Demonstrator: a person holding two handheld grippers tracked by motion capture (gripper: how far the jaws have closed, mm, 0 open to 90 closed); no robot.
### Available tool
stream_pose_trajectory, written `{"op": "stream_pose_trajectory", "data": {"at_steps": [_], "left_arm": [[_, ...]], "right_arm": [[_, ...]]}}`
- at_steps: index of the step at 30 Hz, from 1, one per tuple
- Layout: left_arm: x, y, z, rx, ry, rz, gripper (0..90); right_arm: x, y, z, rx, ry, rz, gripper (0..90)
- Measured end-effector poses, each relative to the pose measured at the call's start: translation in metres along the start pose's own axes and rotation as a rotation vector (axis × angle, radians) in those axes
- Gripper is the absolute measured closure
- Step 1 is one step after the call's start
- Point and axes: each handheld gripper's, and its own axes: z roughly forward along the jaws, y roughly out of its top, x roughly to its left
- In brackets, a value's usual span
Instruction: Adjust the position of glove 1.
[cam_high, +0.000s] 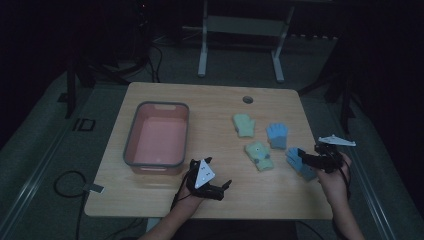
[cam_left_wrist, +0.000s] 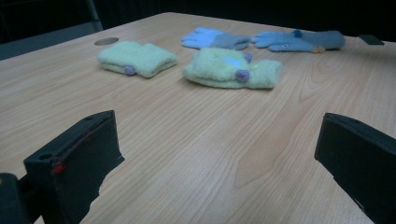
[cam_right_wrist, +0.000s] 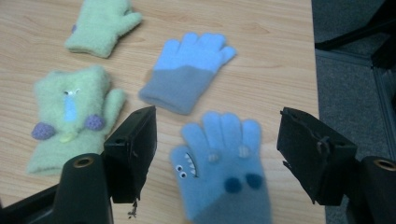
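The left gripper (cam_high: 212, 186) rests at the near edge of the surface (cam_high: 215, 100), about 6 o'clock, its fingers (cam_left_wrist: 77, 158) spread wide with nothing but bare wood between them. At 4 o'clock the right gripper (cam_high: 304, 159) hangs over the monster glove (cam_right_wrist: 219, 163) — a blue one with eyes and teeth. Its fingers (cam_right_wrist: 133, 149) straddle the glove but stand clear of it on both sides, so nothing is gripped. The glove lies flat, cuff toward the person.

Beyond it, toward 2 o'clock, lie a plain blue glove (cam_high: 277, 135) and two green mittens (cam_high: 259, 155) — four pieces in all, two blue and two green. One tub (cam_high: 131, 150) sits at 10 o'clock, with nothing in it. As I read it, sorting into the tub has not started: all four remain to be moved.
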Motion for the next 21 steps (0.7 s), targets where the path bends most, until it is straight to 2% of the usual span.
{"op": "stream_pose_trajectory", "data": {"at_steps": [5,13,16,21], "left_arm": [[0.0,0.0,0.0,0.001,-0.001,-0.001,0.3],[0.0,0.0,0.0,0.001,-0.003,0.001,0.3],[0.0,0.0,0.0,0.001,-0.004,0.001,0.3],[0.0,0.0,0.001,0.003,-0.009,0.007,0.3]], "right_arm": [[0.009,0.007,0.004,0.003,0.013,-0.017,29.3],[0.021,0.024,0.006,-0.047,0.022,-0.039,35.7],[0.025,0.03,0.01,-0.043,0.05,-0.053,40.4],[0.034,0.037,0.019,-0.025,0.087,-0.082,42.6]]}}
